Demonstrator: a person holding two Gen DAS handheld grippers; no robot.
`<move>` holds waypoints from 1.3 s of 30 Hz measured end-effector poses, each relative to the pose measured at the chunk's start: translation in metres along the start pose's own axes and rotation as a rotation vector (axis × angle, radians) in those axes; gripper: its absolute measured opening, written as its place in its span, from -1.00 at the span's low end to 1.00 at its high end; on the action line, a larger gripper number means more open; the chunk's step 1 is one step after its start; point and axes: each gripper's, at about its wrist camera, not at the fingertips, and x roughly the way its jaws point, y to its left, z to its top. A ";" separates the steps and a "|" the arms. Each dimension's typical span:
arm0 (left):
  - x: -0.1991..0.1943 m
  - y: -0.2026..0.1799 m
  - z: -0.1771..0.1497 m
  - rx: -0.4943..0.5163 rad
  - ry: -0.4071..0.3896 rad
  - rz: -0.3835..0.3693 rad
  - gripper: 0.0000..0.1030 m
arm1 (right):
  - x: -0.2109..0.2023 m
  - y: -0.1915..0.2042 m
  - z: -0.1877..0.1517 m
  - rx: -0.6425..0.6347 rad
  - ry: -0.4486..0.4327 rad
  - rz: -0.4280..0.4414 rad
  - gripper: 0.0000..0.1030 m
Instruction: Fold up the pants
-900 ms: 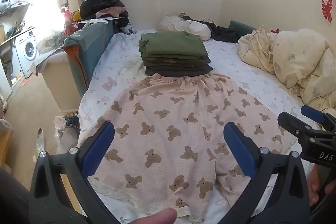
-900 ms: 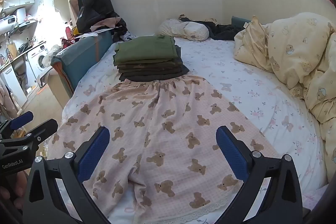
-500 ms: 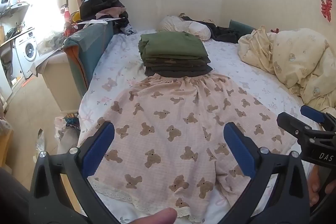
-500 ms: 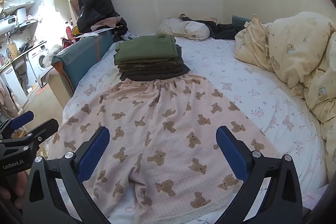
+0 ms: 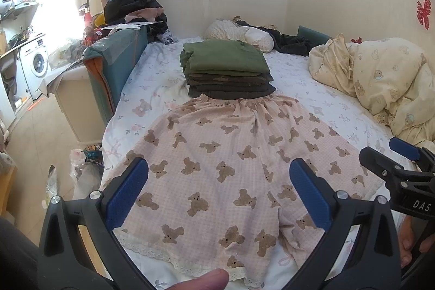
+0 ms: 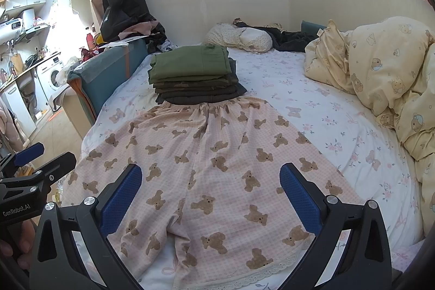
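On the bed (image 5: 152, 89), spread flat ahead of both my grippers, lie the pink bear-print pajama shorts (image 5: 239, 162), lace-trimmed hems toward me and the gathered elastic waistband at the far end, touching the foot of a stack of folded green and dark garments (image 5: 225, 72). Their long axis runs straight away from me, waist far, leg openings near.

My left gripper (image 5: 217, 192) hangs over the left leg with its jaws spread as wide as they go and nothing between the blue pads. My right gripper (image 6: 210, 190) hangs over the right leg in the same state, wide and empty. Each sits nearer its own leg, so I judge a lengthwise fold, one leg laid over the other, would fall to whichever side I start from; the left outer edge sits close to the mattress side, the right one well onto the sheet.

I read the fabric as thin, soft checked cotton, a little puckered at the waist and creased along the centre seam; it should drape and slip rather than hold an edge. A rumpled cream bear-print duvet (image 6: 380, 67) is bunched to the right, clear of the shorts.
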 end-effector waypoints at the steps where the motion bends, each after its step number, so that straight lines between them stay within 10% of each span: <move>1: 0.000 0.000 0.000 -0.001 0.000 -0.001 0.98 | 0.000 0.000 0.000 0.000 0.001 0.000 1.00; 39: -0.001 0.000 -0.001 -0.004 0.001 0.001 0.98 | 0.001 0.003 -0.001 0.001 0.003 0.000 1.00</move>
